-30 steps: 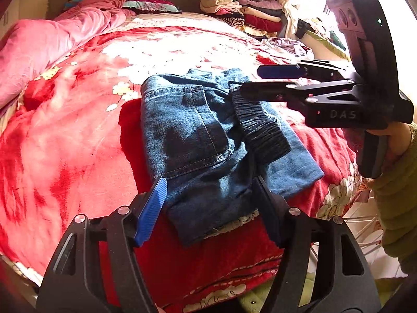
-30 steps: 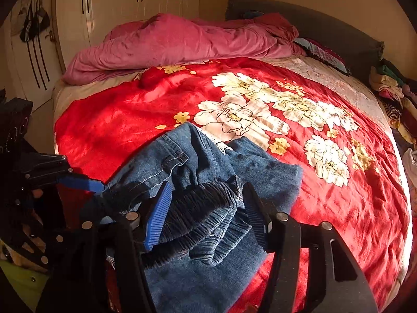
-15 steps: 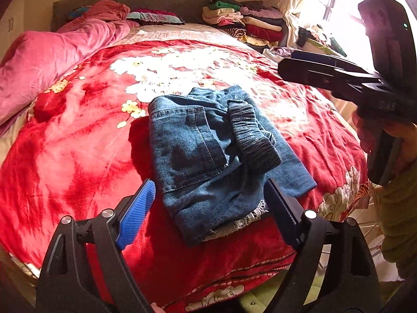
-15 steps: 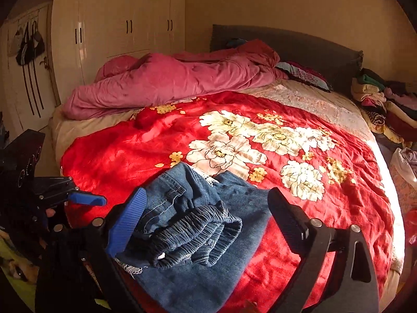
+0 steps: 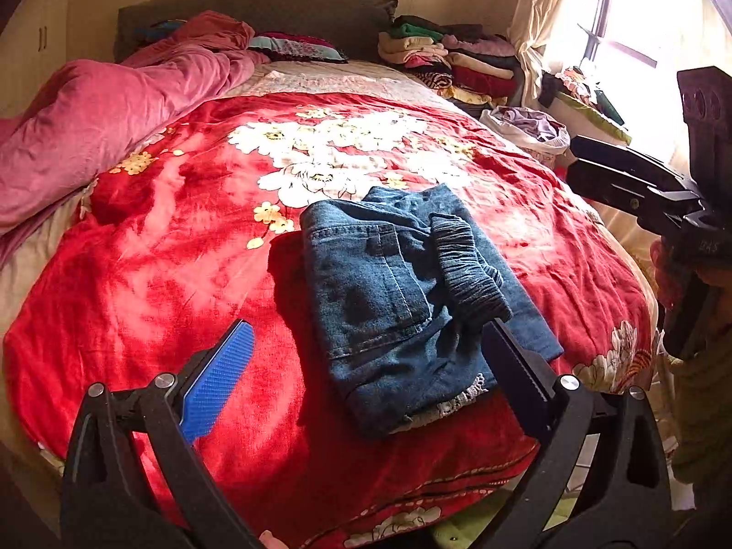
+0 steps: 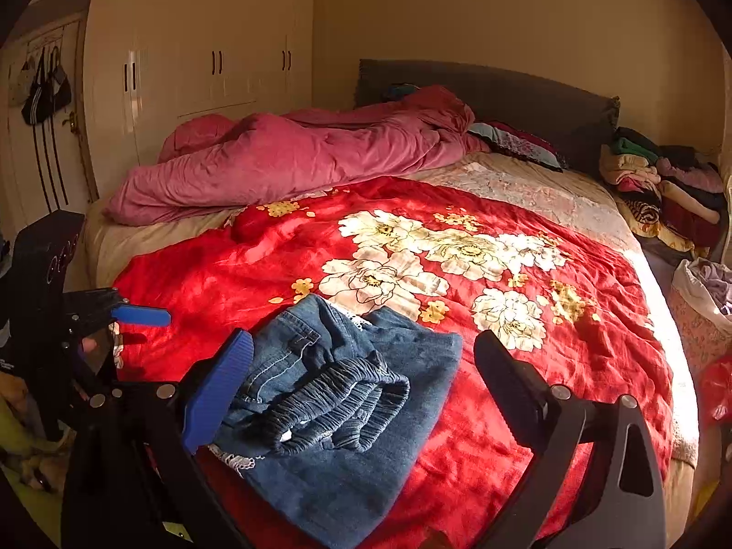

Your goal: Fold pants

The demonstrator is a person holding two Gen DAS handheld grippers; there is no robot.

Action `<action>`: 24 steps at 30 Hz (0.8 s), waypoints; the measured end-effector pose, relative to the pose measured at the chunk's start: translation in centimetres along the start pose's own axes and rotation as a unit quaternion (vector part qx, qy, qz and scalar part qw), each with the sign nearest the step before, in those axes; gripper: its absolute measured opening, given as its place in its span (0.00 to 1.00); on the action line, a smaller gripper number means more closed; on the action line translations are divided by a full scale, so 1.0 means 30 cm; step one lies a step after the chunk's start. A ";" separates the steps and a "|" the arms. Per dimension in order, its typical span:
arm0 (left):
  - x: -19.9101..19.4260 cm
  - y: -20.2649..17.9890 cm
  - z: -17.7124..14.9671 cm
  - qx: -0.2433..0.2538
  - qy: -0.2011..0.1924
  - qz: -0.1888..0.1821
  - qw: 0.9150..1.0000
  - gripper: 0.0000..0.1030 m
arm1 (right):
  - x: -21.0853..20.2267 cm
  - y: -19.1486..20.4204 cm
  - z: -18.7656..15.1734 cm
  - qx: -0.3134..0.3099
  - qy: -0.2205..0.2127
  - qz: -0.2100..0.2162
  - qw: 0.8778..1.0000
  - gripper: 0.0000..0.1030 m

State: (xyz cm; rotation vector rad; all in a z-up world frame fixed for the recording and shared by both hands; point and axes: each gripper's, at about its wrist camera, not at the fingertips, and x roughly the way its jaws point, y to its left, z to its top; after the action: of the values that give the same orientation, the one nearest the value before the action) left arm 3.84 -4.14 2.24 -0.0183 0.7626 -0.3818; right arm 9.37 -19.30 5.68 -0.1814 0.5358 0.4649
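Observation:
Blue denim pants [image 5: 402, 293] lie folded into a compact bundle on the red floral blanket [image 5: 160, 274] near the bed's front edge, elastic waistband on top. They also show in the right wrist view [image 6: 347, 393]. My left gripper [image 5: 366, 366] is open and empty, held back above the bed's near edge in front of the bundle. My right gripper [image 6: 361, 379] is open and empty, raised off the pants; it shows at the right of the left wrist view [image 5: 640, 183]. The left gripper shows at the left of the right wrist view [image 6: 114, 315].
A pink duvet [image 6: 293, 160] lies bunched along the bed's far side. Stacked folded clothes [image 5: 453, 59] sit by the headboard corner. A bag of laundry [image 5: 530, 128] stands beside the bed under the window. A wardrobe [image 6: 196, 55] lines the wall.
Both grippers have drawn back and up from the pants. The right gripper let go of the waistband, and both sets of jaws opened wider. The folded bundle stays put.

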 end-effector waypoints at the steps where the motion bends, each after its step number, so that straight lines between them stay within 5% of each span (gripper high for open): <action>1: -0.003 0.006 0.002 -0.002 -0.001 0.002 1.000 0.91 | -0.004 -0.006 -0.003 0.003 0.000 -0.003 1.000 0.94; 24: 0.026 0.108 0.004 -0.044 0.009 0.018 0.999 0.91 | -0.007 -0.120 -0.154 0.072 0.057 -0.045 0.995 0.94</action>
State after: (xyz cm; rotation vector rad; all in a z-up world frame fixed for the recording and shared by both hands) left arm 5.50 -1.39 1.31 -0.0834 0.7957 -0.3154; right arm 8.83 -23.88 2.06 -0.0944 0.6686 0.3290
